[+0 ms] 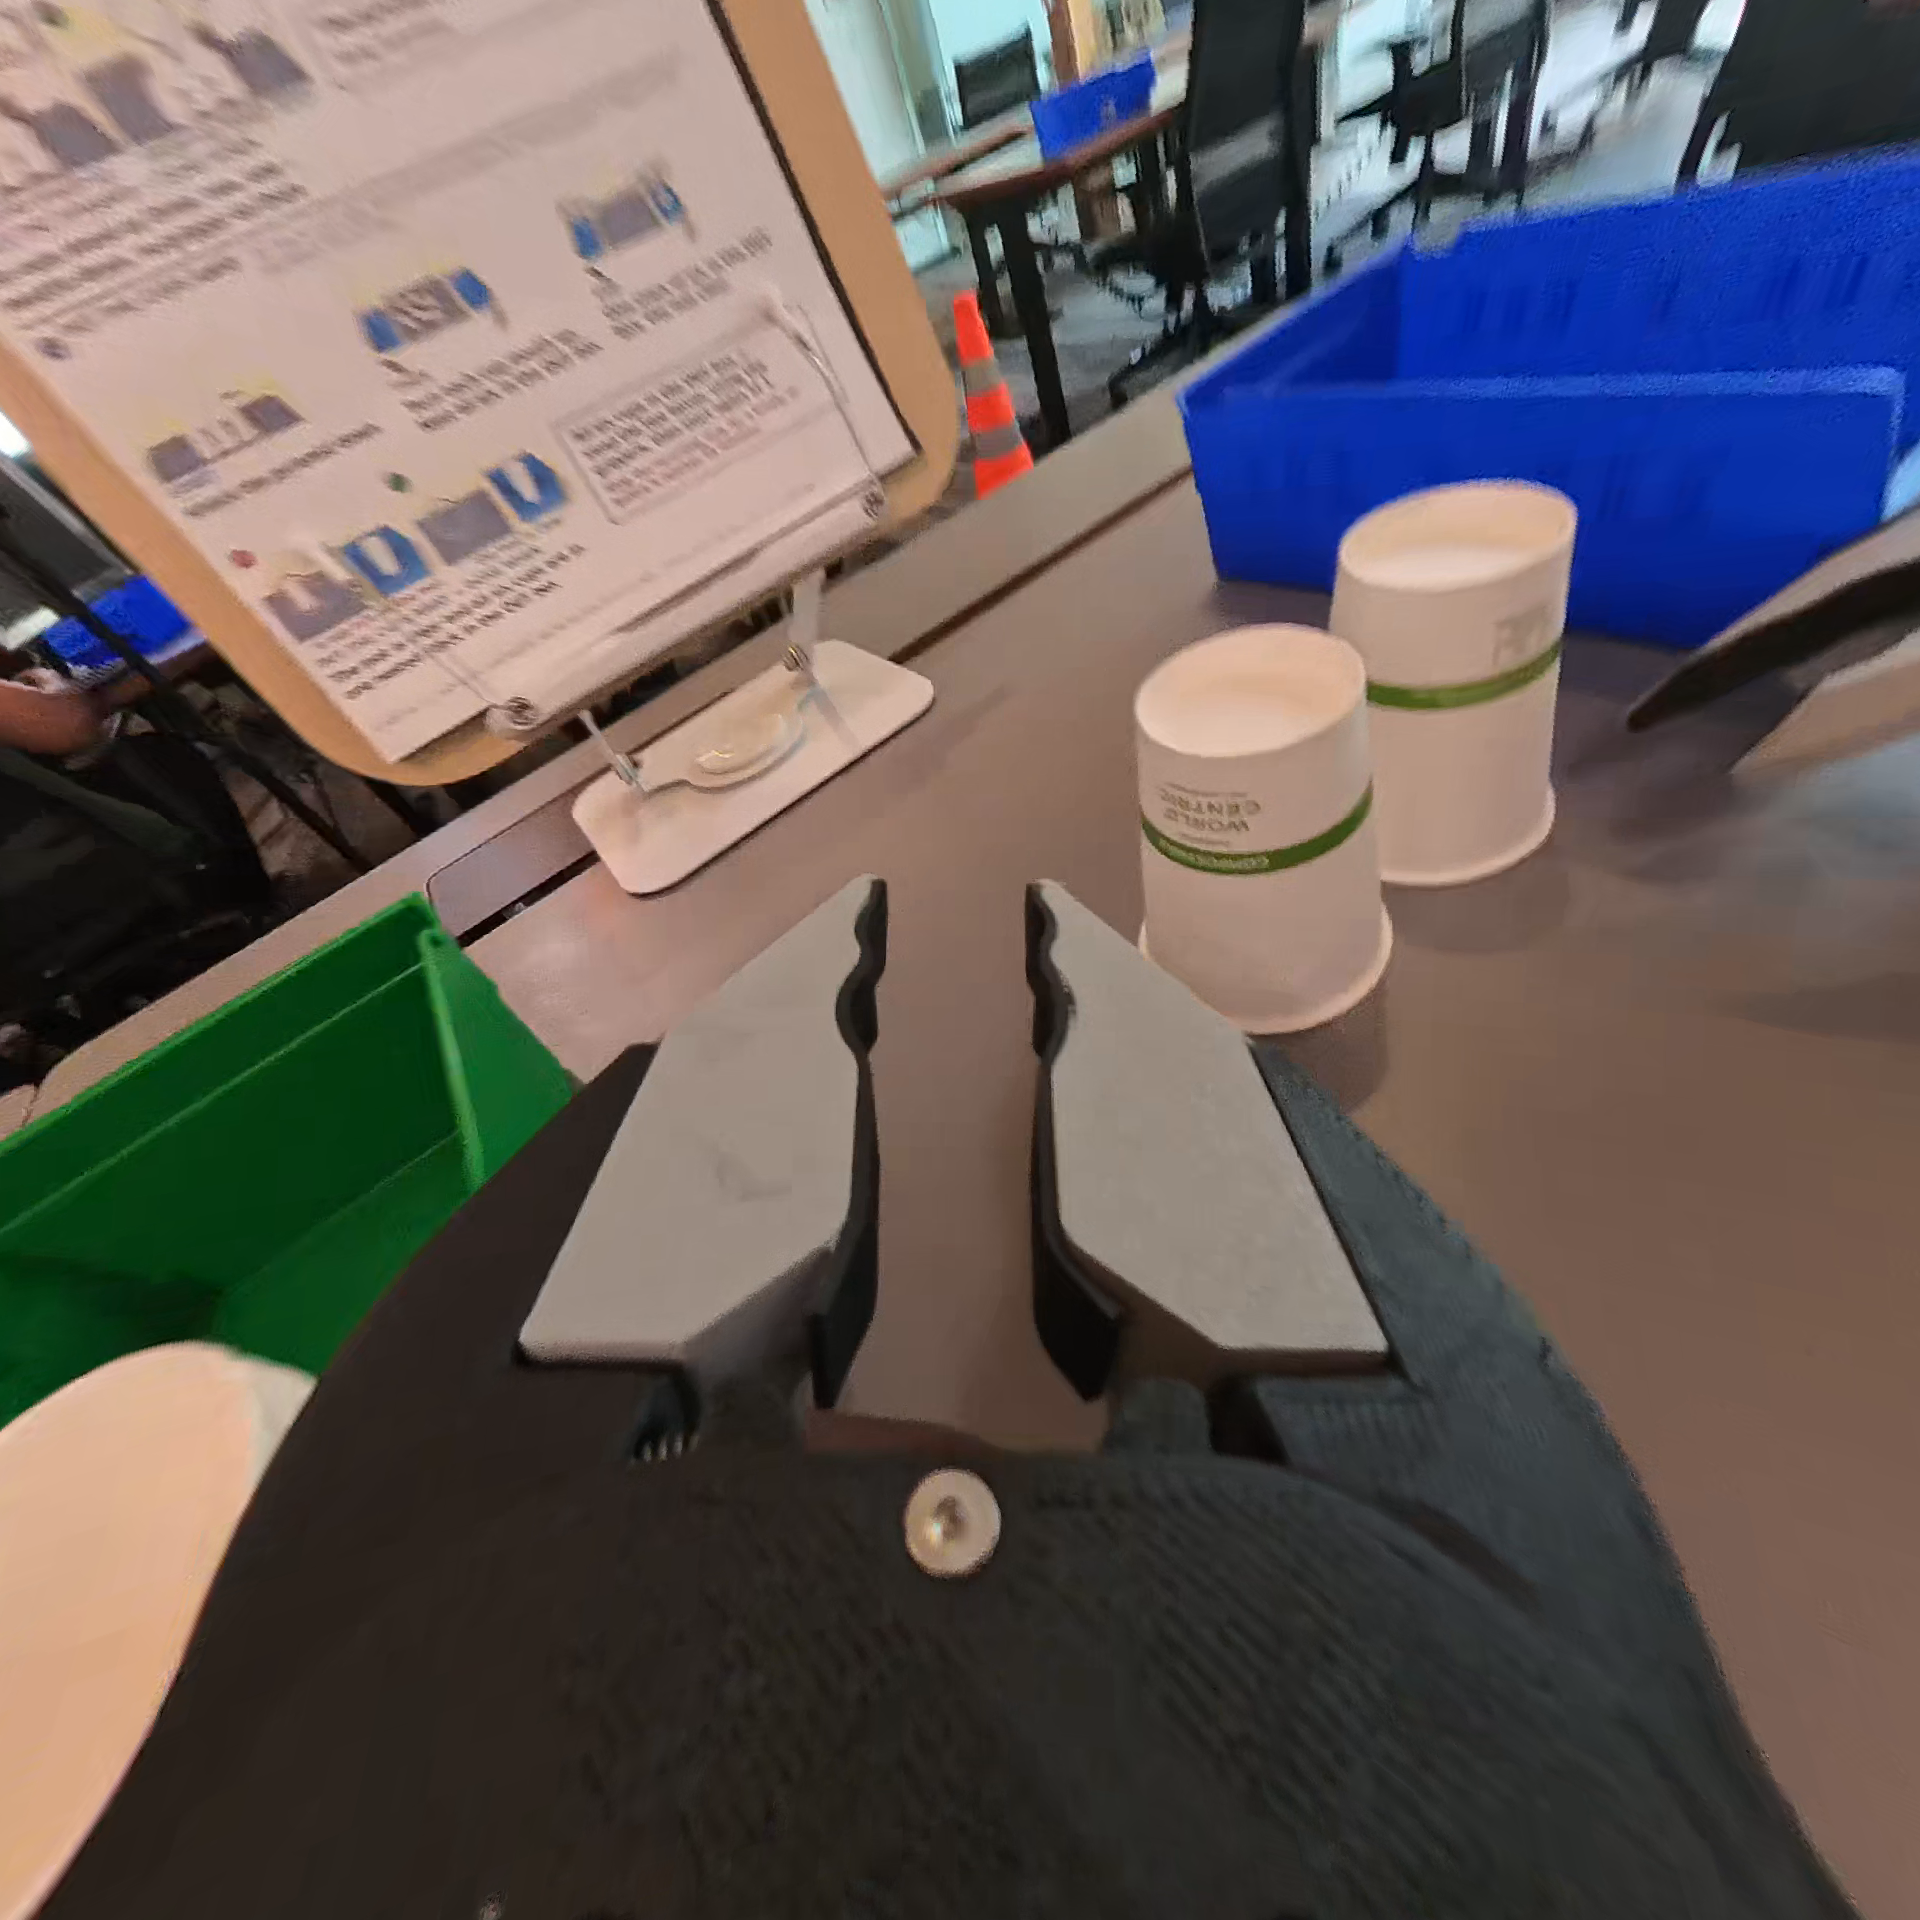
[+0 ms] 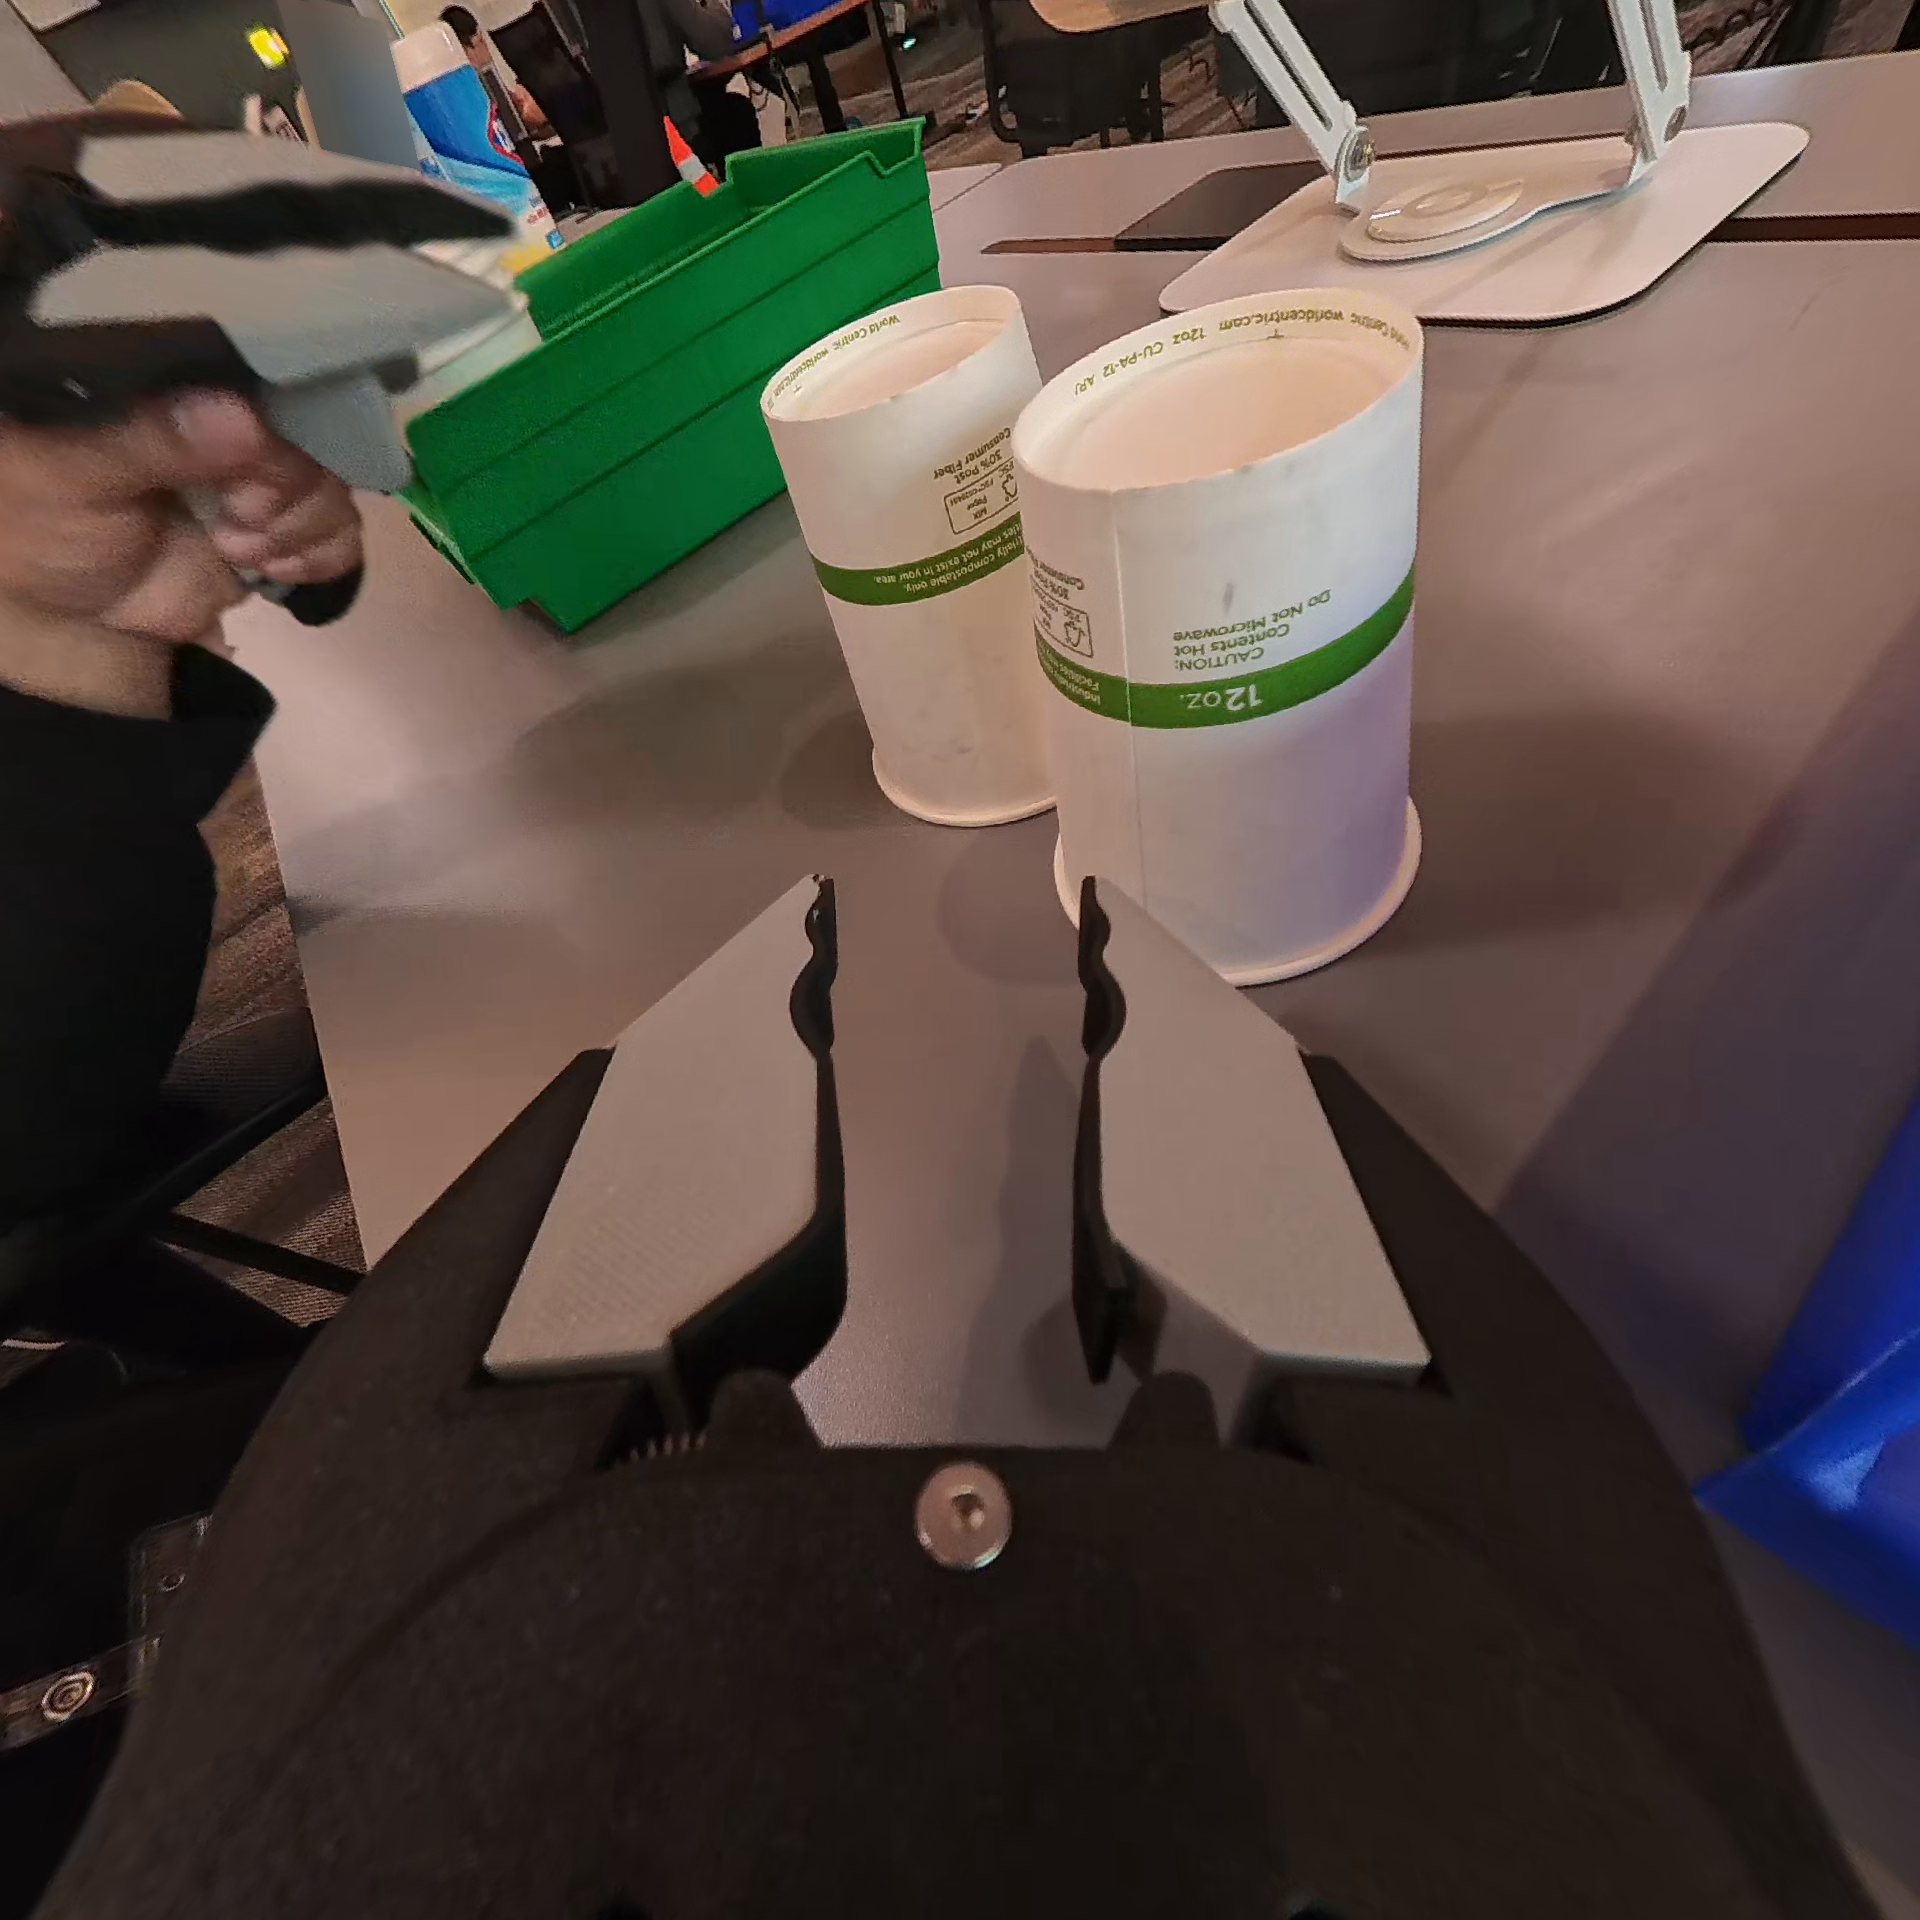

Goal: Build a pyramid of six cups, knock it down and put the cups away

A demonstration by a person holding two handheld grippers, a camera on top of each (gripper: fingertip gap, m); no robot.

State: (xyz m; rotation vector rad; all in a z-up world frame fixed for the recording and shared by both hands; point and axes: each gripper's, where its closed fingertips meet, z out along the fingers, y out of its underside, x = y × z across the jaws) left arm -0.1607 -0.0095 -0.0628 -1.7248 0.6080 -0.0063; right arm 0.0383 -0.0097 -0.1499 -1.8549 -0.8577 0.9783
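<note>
Cups (image 2: pixel 1236 644) upside down on table (image 2: pixel 623 727)

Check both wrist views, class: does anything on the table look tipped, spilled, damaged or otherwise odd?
Nothing stands out. Two white cups, the nearer cup and the farther cup, stand upside down side by side on the grey table, neither tipped nor crushed. The green bin sits flat. Both tongs are open and empty.

Green print on both white cups (image 2: pixel 1236 623) (image 2: pixel 925 540); blurred print on propped instruction sheet (image 1: pixel 416 312).
</note>
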